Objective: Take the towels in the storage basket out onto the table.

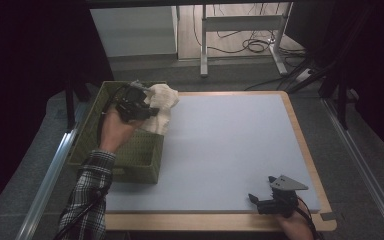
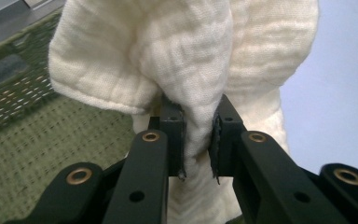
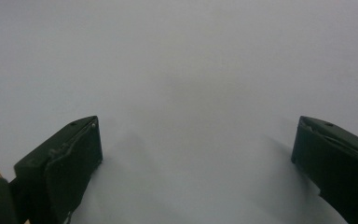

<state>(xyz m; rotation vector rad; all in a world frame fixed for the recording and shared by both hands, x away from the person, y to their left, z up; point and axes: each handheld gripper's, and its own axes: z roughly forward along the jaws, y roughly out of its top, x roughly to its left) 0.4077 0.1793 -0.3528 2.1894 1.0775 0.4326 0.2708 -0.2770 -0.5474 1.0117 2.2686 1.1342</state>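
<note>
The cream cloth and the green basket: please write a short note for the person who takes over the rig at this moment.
Left gripper: jaws shut on a bunched fold of the cream cloth; the cloth hangs from them, lifted over the right edge of the green basket.
Right gripper: jaws open, nothing between them, low over the blue mat at its near right corner.
Done: cloth gripped and raised from the basket.
Left, probably: carry the cloth over the mat, set it down, release. Whether anything else lies in the basket I cannot tell.
</note>
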